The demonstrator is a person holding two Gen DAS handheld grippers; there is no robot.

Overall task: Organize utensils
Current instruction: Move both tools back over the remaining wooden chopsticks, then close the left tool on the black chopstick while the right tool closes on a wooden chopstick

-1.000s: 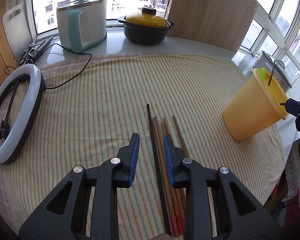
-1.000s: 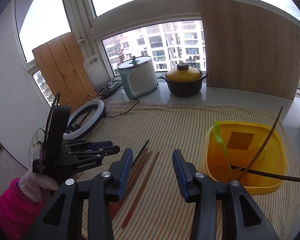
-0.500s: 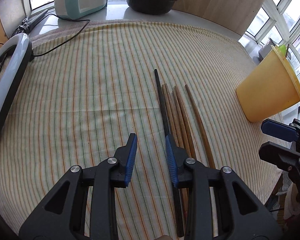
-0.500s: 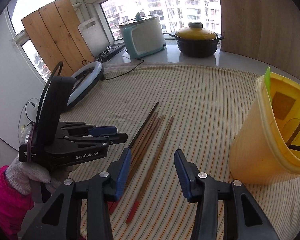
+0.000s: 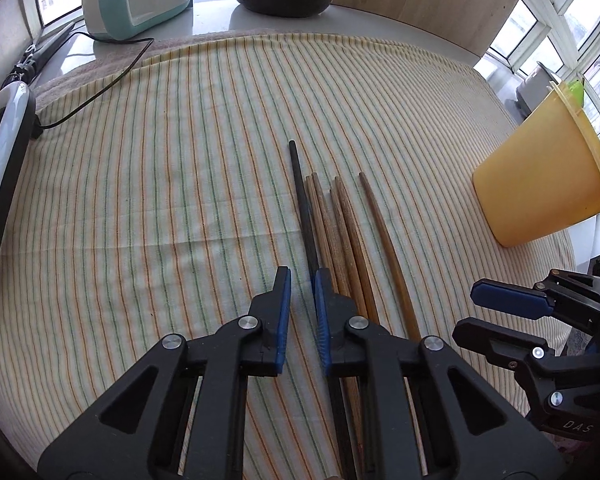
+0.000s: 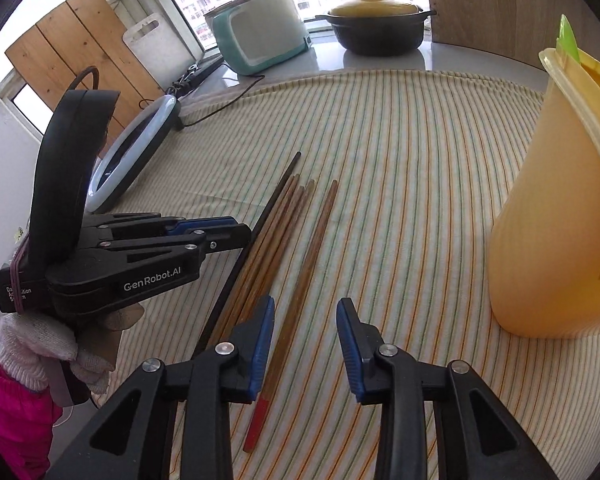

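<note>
Chopsticks (image 5: pixel 342 236) under both hand-held grippers: left (image 5: pixel 300 314) (just closing) nearly shut, empty; right (image 6: pixel 305 344) narrowing, apart.

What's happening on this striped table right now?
A person holds a gripper in each hand over loose chopsticks on the striped cloth. The left gripper, jaws just closing, is beside the black chopstick; nothing is gripped. The right gripper, also closing, straddles the lone brown chopstick. The yellow cup already holds utensils.
</note>
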